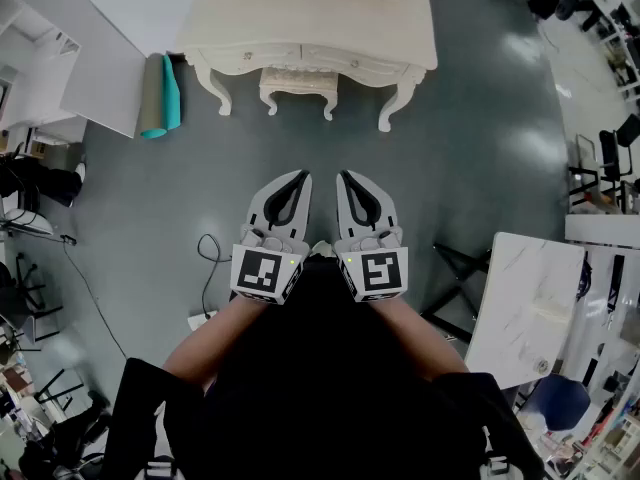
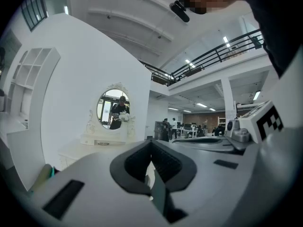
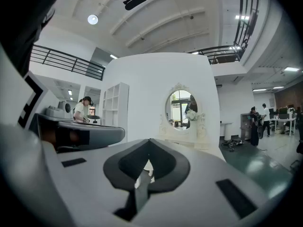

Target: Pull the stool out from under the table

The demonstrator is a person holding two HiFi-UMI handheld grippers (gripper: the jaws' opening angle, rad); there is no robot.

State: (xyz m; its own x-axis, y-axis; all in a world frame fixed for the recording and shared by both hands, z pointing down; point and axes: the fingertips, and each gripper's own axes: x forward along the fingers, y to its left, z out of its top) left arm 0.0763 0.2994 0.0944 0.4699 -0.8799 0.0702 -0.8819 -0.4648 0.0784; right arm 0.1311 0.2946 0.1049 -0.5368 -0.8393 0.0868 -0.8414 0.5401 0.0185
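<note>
A cream dressing table (image 1: 330,28) with carved legs stands at the far end of the grey floor. The matching cream stool (image 1: 298,86) is tucked between its front legs. My left gripper (image 1: 302,176) and right gripper (image 1: 343,176) are held side by side in front of me, pointing at the table and well short of the stool. Both are shut with nothing between the jaws. In the left gripper view my left gripper (image 2: 151,144) points at the table's oval mirror (image 2: 111,109). The right gripper (image 3: 149,142) faces the same mirror (image 3: 180,109). The jaws hide the stool in both gripper views.
A rolled teal and grey mat (image 1: 160,96) lies left of the table beside a white partition (image 1: 100,68). A black cable (image 1: 207,260) trails on the floor near my left side. At my right stand a white marble-topped table (image 1: 525,308) and a black folding stand (image 1: 458,268).
</note>
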